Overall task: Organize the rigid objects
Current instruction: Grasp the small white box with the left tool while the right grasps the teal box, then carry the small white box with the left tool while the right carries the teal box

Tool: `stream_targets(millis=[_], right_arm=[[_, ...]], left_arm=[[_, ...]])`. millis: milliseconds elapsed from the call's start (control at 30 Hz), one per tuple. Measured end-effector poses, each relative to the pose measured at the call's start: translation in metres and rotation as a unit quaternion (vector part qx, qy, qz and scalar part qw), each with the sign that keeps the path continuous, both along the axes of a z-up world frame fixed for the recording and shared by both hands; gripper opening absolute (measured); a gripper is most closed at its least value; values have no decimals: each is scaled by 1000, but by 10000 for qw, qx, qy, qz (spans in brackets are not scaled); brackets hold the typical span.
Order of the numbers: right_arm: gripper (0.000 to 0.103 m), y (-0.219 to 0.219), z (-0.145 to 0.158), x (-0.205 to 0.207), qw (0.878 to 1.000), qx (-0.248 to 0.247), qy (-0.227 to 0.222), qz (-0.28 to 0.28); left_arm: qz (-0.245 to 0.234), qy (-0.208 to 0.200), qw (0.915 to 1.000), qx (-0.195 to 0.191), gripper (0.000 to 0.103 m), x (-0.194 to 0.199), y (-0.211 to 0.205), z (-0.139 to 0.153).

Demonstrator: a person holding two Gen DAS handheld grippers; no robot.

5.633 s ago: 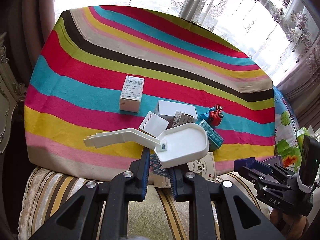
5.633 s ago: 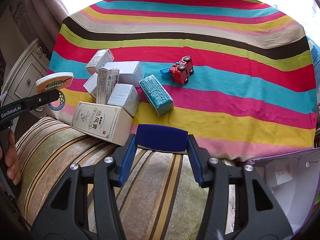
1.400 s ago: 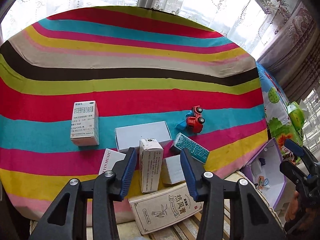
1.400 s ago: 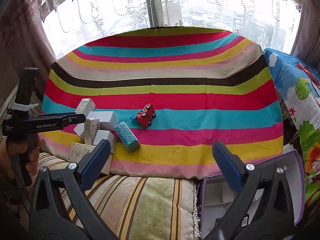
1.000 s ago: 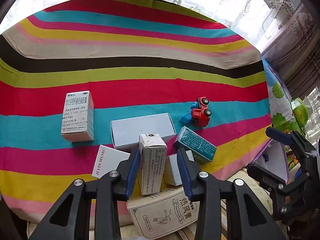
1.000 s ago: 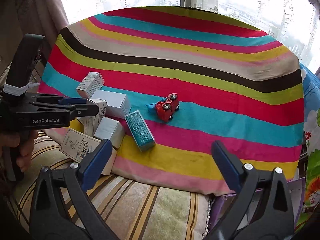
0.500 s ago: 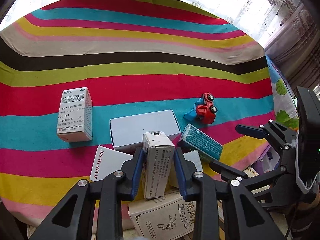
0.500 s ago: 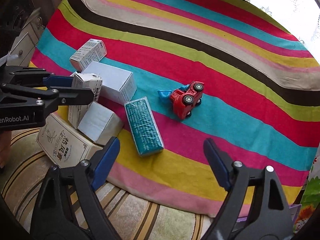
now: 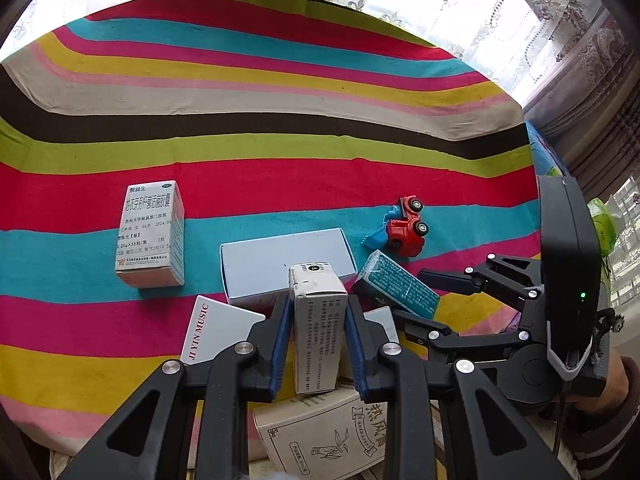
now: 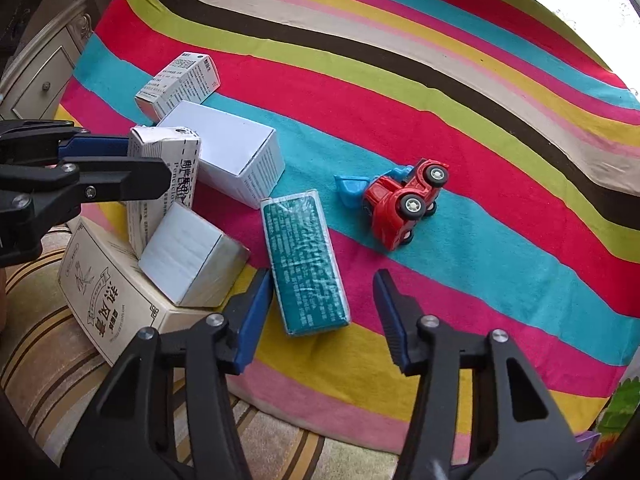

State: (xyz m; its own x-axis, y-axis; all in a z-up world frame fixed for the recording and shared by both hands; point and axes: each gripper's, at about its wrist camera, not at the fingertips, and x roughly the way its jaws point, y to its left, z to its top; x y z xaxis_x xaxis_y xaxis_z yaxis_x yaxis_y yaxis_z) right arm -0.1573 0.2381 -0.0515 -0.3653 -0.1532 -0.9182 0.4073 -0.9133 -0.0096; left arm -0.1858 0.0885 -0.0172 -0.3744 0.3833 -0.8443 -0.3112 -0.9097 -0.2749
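Sorting is at an early stage: every box and the toy truck [image 10: 404, 200] lie loose on the striped cloth [image 9: 280, 152], clustered at its near edge, with nothing visibly put away. The left tongs [image 9: 316, 332], angled steeply down, are closing on the upright white carton [image 9: 318, 320], pads pressing its two sides. The right tongs [image 10: 324, 316], likewise pitched downward, are closing around the near end of the green box [image 10: 304, 260], which lies flat between the pads but is not yet pinched.
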Motion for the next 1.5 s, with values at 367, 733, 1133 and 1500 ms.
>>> stream_targets(millis=[367,733,1133,1500], right_arm=[[37,9,12,7,9994,-278,108,-175],[37,23,40,31,9956,-643,422,-535],[37,46,67,68,9892,-856,727,-937],[37,85,77,99,9795,-966,952,-1489]], left_arm=[[155,309,9993,122,28,8,-5,17],[276,532,9977,309,27,18,-8,39],[-39,662,9963,551,27,38,14,60],[-525,591,9941,736,27,60,56,67]])
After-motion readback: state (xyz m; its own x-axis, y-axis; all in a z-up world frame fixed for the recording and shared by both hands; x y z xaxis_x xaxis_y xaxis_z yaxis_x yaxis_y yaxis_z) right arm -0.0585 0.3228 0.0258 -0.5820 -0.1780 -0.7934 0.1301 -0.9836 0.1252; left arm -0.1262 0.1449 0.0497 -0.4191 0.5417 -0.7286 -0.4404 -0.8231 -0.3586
